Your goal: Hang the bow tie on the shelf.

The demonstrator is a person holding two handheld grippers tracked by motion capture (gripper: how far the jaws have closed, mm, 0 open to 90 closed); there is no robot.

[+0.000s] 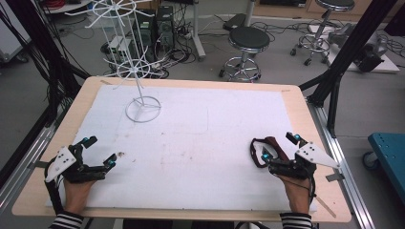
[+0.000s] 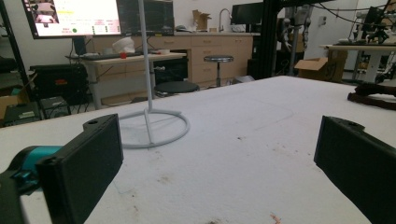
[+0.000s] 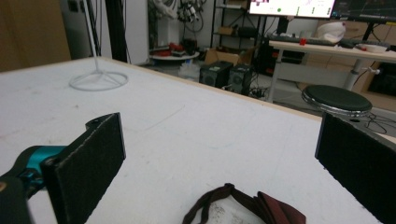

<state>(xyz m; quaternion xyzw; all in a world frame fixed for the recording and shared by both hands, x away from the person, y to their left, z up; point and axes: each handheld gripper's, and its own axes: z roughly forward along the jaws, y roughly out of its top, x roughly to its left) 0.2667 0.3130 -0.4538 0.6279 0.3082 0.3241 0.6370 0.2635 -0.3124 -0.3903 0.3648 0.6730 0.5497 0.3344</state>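
Item: dark red strap (image 1: 265, 149), near-right of table (image 1: 296, 102), long axis near-far, lying just in front of right gripper (image 1: 279, 151) w/ jaws wide open, empty; left gripper (image 1: 100, 152) far off, also open

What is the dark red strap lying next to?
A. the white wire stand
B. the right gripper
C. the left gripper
B: the dark red strap lies on the table just in front of the right gripper, far from the white wire stand and the left gripper.
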